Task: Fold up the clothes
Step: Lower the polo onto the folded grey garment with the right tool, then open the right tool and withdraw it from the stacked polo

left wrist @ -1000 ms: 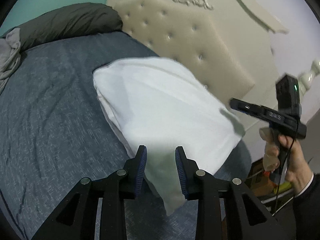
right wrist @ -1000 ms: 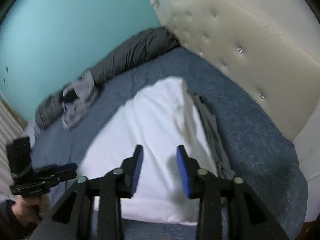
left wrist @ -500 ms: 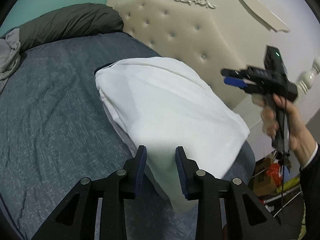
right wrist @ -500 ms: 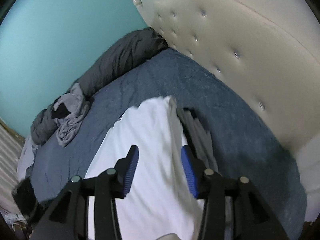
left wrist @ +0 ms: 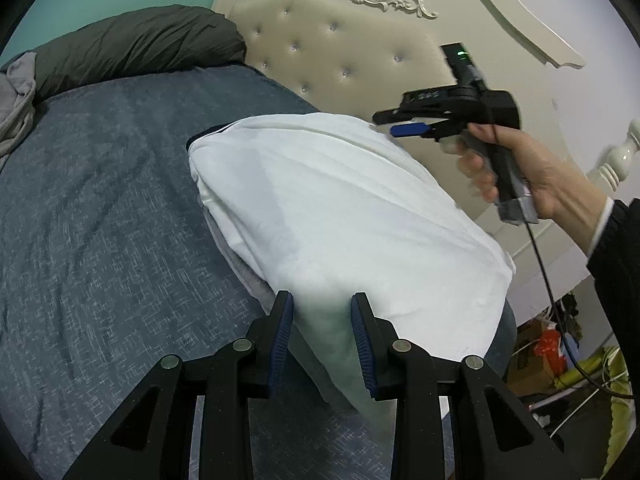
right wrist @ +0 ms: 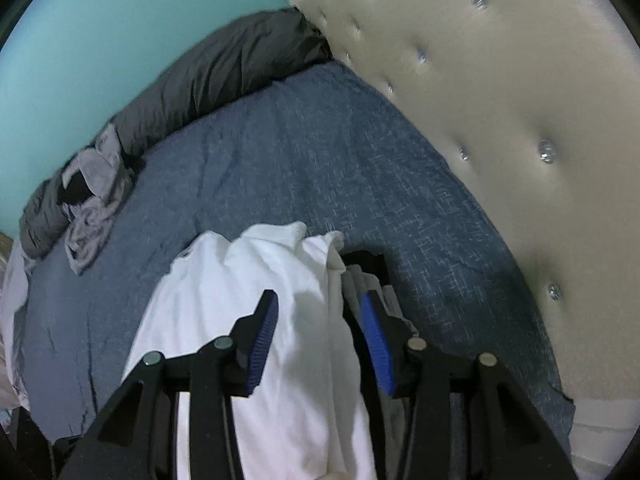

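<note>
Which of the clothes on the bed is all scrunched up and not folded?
The grey garment by the dark pillow, lying crumpled; the white garment near the headboard lies smooth and folded.

Bare blue bedspread (left wrist: 100, 220) left of the white garment (left wrist: 340, 208); headboard (right wrist: 500, 100) blocks right.

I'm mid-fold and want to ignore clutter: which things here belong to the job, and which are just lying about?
Part of the job:
- white cotton garment, on the blue bedspread
- left gripper, open around its near edge
- right gripper, open over its far end
- grey folded clothes beneath it

Lying about:
- crumpled grey garment
- dark grey duvet
- cream tufted headboard
</note>
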